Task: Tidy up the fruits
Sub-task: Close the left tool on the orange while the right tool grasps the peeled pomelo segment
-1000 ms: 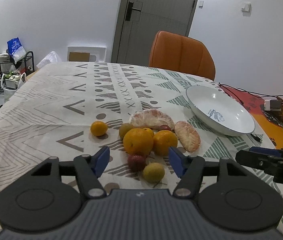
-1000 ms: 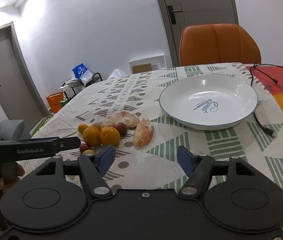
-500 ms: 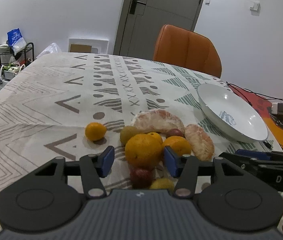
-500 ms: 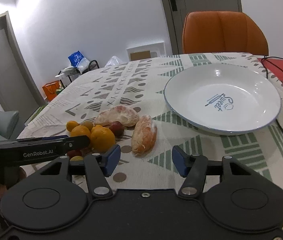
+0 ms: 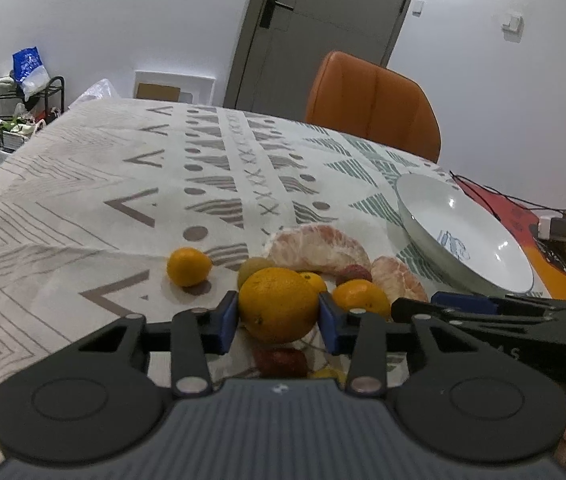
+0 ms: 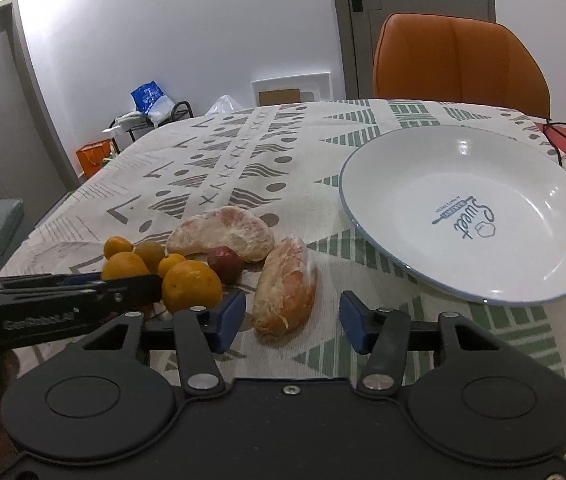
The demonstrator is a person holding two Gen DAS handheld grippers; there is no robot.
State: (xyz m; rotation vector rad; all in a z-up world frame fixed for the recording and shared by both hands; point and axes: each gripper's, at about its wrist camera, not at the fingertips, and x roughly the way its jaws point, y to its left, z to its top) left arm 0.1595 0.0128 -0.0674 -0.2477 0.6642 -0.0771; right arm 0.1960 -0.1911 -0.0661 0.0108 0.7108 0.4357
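Observation:
A pile of fruit lies on the patterned tablecloth. My left gripper (image 5: 278, 322) has its blue pads against both sides of a large orange (image 5: 278, 304), which sits in the pile. Around it lie a second orange (image 5: 361, 298), a small mandarin (image 5: 188, 267), a greenish fruit (image 5: 253, 267), a red fruit (image 5: 280, 362) and two peeled pomelo pieces (image 5: 317, 246) (image 5: 399, 282). My right gripper (image 6: 291, 322) is open, its pads on either side of the near pomelo piece (image 6: 286, 285) without touching it. An empty white plate (image 6: 471, 216) stands to the right.
An orange chair (image 6: 459, 60) stands at the table's far side. Cables (image 5: 495, 200) and small electronics (image 5: 559, 228) lie on a red mat beyond the plate. A cluttered rack (image 5: 15, 116) stands on the floor at the far left.
My left gripper moved forward over the pile and closed its pads onto the large orange. My right gripper moved forward and left until its open pads flank the near pomelo piece.

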